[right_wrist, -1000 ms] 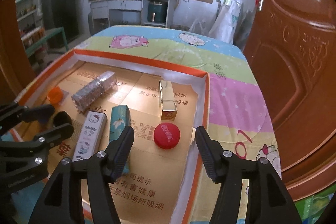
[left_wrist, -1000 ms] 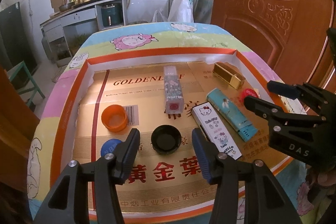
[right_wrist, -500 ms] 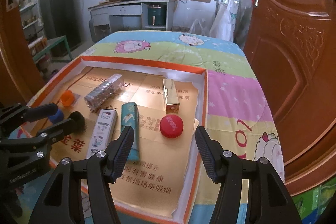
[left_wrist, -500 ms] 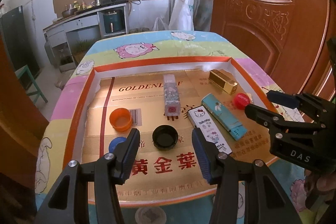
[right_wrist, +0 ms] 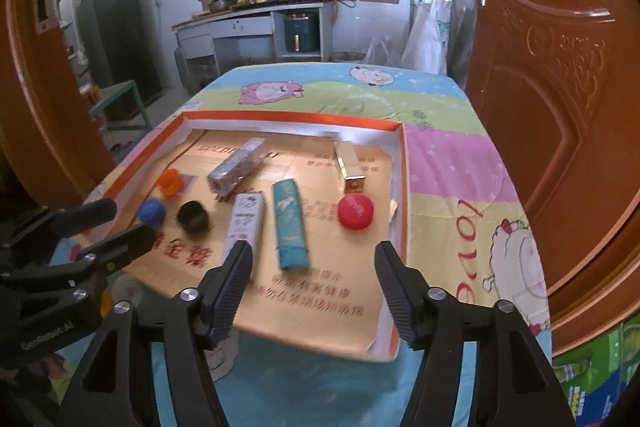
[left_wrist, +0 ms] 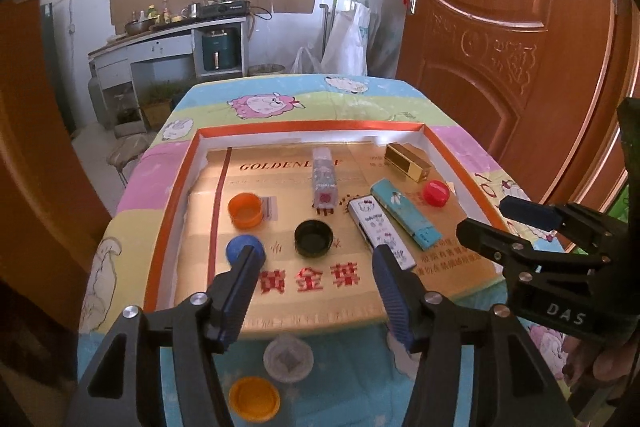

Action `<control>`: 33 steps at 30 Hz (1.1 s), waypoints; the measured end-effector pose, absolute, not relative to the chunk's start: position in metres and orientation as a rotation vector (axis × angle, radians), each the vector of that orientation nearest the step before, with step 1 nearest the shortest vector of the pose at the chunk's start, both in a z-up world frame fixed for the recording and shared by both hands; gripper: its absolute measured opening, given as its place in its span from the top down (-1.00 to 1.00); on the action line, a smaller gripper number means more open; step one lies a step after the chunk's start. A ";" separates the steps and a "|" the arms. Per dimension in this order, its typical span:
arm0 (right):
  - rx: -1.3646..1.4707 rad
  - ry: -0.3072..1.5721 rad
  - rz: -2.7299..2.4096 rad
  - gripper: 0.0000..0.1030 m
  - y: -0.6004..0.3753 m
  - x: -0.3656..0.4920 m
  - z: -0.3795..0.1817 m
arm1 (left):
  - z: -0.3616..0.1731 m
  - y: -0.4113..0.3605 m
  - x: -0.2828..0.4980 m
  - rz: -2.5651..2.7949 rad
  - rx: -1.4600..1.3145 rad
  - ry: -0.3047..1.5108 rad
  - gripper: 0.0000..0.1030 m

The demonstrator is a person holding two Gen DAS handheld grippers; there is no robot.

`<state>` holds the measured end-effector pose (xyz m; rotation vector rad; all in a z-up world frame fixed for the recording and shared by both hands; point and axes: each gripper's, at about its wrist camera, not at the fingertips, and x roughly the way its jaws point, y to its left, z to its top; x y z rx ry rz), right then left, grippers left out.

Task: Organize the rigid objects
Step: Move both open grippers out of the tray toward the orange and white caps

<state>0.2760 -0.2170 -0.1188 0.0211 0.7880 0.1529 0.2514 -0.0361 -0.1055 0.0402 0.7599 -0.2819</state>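
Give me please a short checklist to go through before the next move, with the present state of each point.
1. Left gripper empty: ok, jaws are opening, nothing between them.
2. Right gripper empty: ok, jaws are opening, nothing between them.
3. Boxes inside the tray: ok, the Hello Kitty box, teal box, gold box and patterned box all lie flat.
4. All caps inside the tray: not ok, an orange cap and a clear lid lie outside it on the tablecloth.
5. Grippers apart from each other: ok.
6. What each cap belongs to: cannot tell.
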 end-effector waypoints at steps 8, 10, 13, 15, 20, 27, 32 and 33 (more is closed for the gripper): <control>0.056 0.794 0.167 -0.38 -0.208 0.241 -0.109 | -0.098 -0.012 0.220 -0.261 0.012 0.738 -0.15; 0.067 0.796 0.176 -0.38 -0.206 0.231 -0.106 | -0.096 -0.006 0.213 -0.259 0.002 0.729 -0.15; 0.081 0.798 0.180 -0.39 -0.203 0.219 -0.102 | -0.093 0.003 0.199 -0.257 -0.012 0.718 -0.15; 0.087 0.797 0.180 -0.39 -0.200 0.209 -0.099 | -0.092 0.011 0.190 -0.250 -0.015 0.717 -0.15; 0.079 0.791 0.175 -0.39 -0.193 0.188 -0.092 | -0.093 0.028 0.173 -0.233 -0.030 0.723 -0.16; 0.075 0.796 0.174 -0.39 -0.181 0.165 -0.090 | -0.094 0.043 0.149 -0.229 -0.026 0.726 -0.16; 0.065 0.809 0.175 -0.39 -0.175 0.157 -0.094 | -0.101 0.044 0.140 -0.241 -0.013 0.736 -0.16; 0.063 0.811 0.175 -0.39 -0.174 0.157 -0.094 | -0.103 0.043 0.141 -0.247 -0.011 0.741 -0.16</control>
